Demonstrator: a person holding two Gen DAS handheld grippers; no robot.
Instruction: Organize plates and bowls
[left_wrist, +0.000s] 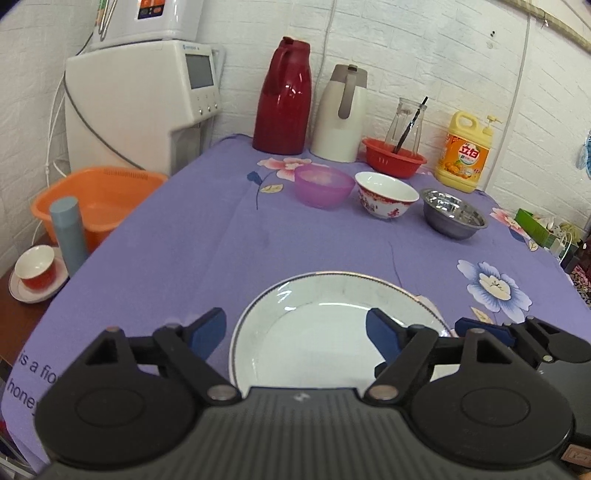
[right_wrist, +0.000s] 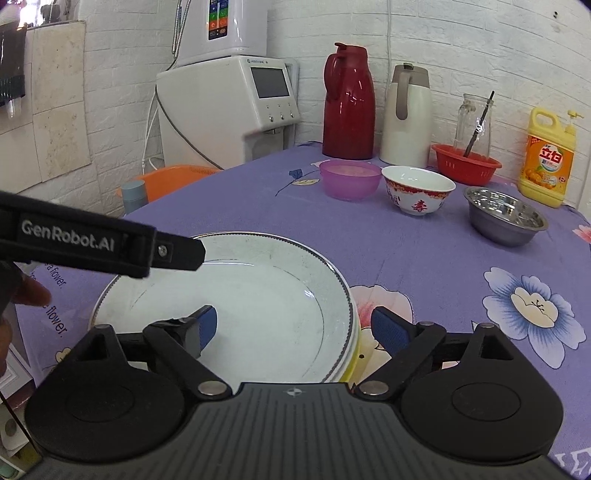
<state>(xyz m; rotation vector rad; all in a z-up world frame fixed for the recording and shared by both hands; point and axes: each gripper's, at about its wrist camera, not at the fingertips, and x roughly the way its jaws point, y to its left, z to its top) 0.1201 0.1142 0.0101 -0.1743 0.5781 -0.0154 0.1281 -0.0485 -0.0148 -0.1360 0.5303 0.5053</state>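
White plate (right_wrist: 236, 295) lying flat, rim up, topping small stack on near part of purple flowered tablecloth (right_wrist: 424, 258). Left gripper (left_wrist: 295, 328) hanging over plate, jaws spread, gripping nothing; its side reading "GenRobot.AI". Right gripper (right_wrist: 293, 326) straddling plate's right rim, jaws apart, pads not pressing. Red-patterned bowl (right_wrist: 417, 194) showing red Chinese character. Cloth print reading "flower".
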